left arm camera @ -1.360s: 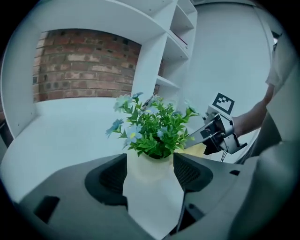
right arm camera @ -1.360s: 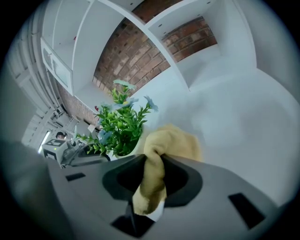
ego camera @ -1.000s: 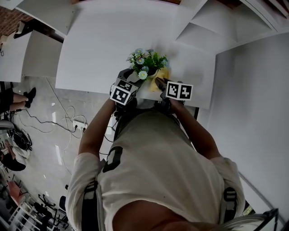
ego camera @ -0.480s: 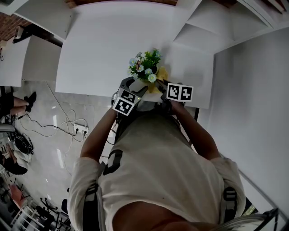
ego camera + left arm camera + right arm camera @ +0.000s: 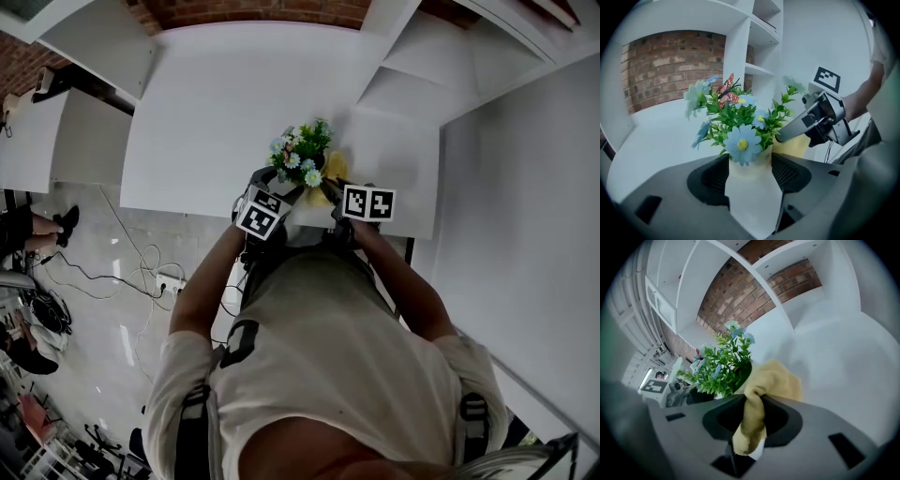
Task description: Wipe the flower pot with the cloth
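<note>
A pale flower pot [image 5: 751, 187] with green leaves and blue artificial flowers [image 5: 300, 155] stands between the jaws of my left gripper [image 5: 750, 171]. The pads lie against its sides while the jaws ease open. In the head view this gripper [image 5: 286, 190] is at the table's near edge. My right gripper [image 5: 752, 416] is shut on a yellow cloth [image 5: 774, 380]. The cloth bunches against the pot's right side [image 5: 330, 172]. From the left gripper view, the right gripper [image 5: 820, 119] reaches in beside the leaves.
The white table [image 5: 216, 103] runs back to a brick wall [image 5: 670, 65], with white shelves [image 5: 422, 66] at the right. Cables and a power strip [image 5: 164, 262] lie on the floor at the left. My torso fills the lower head view.
The left gripper and the pot have shifted and rolled a little, so the flowers now face differently. The right gripper with the cloth has stayed beside the pot.
</note>
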Demonstrator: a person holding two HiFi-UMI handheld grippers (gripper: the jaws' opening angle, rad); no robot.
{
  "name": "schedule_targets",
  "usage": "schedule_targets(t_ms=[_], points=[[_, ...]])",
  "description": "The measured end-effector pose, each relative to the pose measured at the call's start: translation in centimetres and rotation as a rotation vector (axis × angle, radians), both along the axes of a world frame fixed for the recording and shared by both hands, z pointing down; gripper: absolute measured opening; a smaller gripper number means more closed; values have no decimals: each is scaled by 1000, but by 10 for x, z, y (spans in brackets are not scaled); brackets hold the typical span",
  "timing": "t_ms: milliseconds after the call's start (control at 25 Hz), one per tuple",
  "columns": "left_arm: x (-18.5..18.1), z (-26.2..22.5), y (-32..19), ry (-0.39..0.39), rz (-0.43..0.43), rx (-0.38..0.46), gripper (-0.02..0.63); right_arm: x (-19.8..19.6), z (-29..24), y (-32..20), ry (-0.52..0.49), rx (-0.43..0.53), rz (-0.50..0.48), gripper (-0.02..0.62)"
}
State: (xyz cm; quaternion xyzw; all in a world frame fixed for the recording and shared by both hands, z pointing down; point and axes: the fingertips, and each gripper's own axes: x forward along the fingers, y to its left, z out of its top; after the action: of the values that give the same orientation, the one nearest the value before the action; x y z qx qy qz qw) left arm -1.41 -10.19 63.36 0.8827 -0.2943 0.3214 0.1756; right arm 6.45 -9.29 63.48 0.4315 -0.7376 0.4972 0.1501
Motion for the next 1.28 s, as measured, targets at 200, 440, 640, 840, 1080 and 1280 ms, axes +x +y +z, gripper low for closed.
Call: schedule_targets(t_ms=[200, 440, 640, 840, 1080, 1280], points=[[8, -6, 12, 68, -168, -37, 291, -9, 6, 16, 13, -24, -26, 109], [5, -5, 38, 22, -25, -51, 288, 5, 8, 12, 3, -35, 0, 109], [-9, 3, 14, -22, -4, 3, 288, 12, 2, -2, 15, -9, 4, 109], [0, 1, 5, 26, 10, -15, 286, 6, 2, 2, 10, -14, -7, 109], [8, -4, 11, 91, -150, -56, 256, 4, 3, 11, 2, -25, -16, 108], [14, -8, 28, 149, -119, -139, 265, 13, 5, 14, 4, -40, 12, 107]])
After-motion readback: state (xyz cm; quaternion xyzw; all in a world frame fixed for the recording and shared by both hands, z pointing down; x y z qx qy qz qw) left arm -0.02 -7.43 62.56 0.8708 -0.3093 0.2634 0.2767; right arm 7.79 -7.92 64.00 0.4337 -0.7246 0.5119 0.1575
